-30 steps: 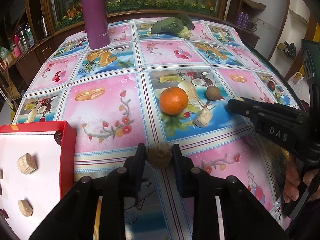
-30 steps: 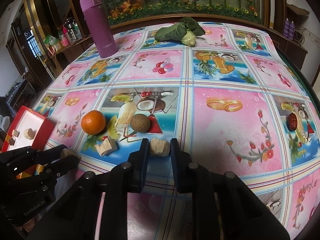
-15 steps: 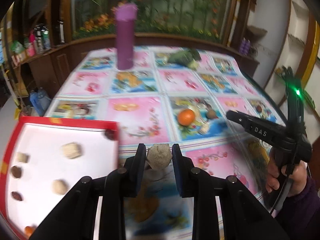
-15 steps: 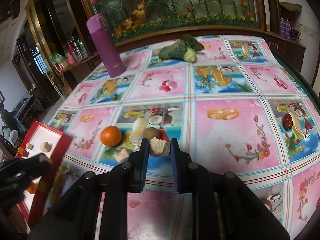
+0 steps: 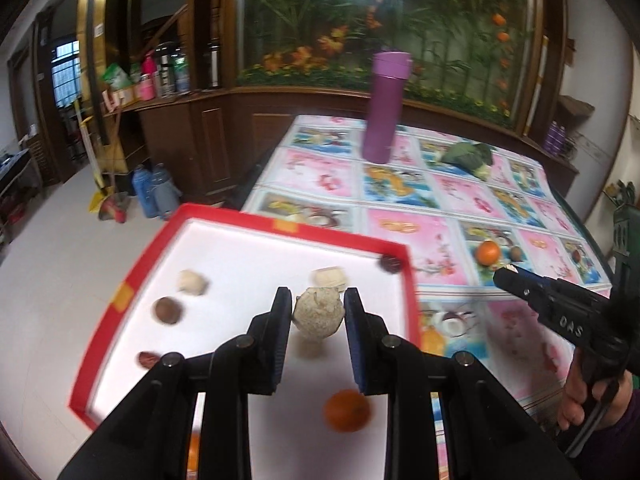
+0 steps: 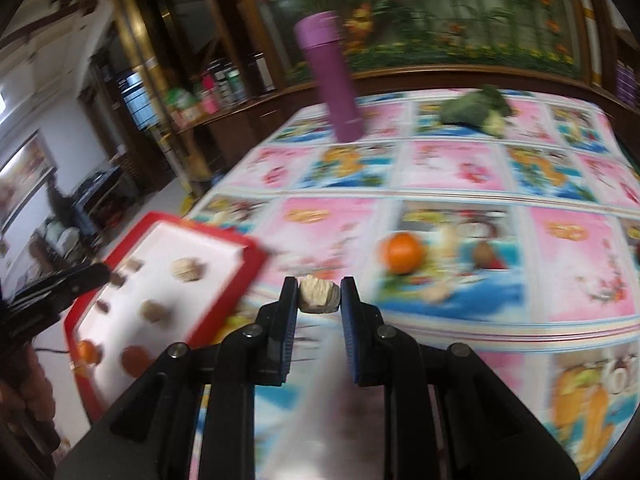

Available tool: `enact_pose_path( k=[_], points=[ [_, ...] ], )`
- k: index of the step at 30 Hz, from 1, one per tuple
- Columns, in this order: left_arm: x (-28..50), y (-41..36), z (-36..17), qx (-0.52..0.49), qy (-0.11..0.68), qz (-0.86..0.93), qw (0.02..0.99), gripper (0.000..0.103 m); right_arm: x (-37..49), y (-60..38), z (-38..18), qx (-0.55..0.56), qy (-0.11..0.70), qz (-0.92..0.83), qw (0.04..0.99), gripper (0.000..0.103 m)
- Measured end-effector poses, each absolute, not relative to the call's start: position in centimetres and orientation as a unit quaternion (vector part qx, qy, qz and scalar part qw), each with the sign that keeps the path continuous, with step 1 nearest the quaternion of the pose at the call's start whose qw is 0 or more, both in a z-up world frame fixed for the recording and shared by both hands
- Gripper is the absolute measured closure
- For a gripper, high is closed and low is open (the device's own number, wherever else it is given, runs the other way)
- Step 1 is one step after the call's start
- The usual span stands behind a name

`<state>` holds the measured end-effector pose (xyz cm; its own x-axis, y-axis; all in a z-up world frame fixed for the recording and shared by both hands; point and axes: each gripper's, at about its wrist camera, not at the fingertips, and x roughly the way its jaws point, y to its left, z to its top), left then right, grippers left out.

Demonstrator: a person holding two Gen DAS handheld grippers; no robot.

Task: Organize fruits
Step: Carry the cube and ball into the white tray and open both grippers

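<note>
pale round fruit (image 5: 319, 314) pinched in left hand-held gripper (image 5: 318, 312), above red tray (image 5: 124, 294)

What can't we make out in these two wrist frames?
- Left wrist: near end of the red tray is hidden behind the left gripper, which holds a pale round fruit.
- Left wrist: the right gripper tips hide its load.
- Right wrist: motion blur smears the pale chunk it holds and the tray items, so their kind is unclear.
</note>
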<state>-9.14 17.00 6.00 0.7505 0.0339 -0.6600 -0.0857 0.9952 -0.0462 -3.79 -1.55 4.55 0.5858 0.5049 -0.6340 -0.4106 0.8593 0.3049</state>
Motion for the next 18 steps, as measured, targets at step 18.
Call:
enact_pose_path(
  k=[18],
  points=[
    [-10.8,24.4,3.5,-0.070,0.372,0.091,0.921,0.077,-5.1,9.4,4.5,0.002,0.401,0.329,0.855,0.080]
  ],
)
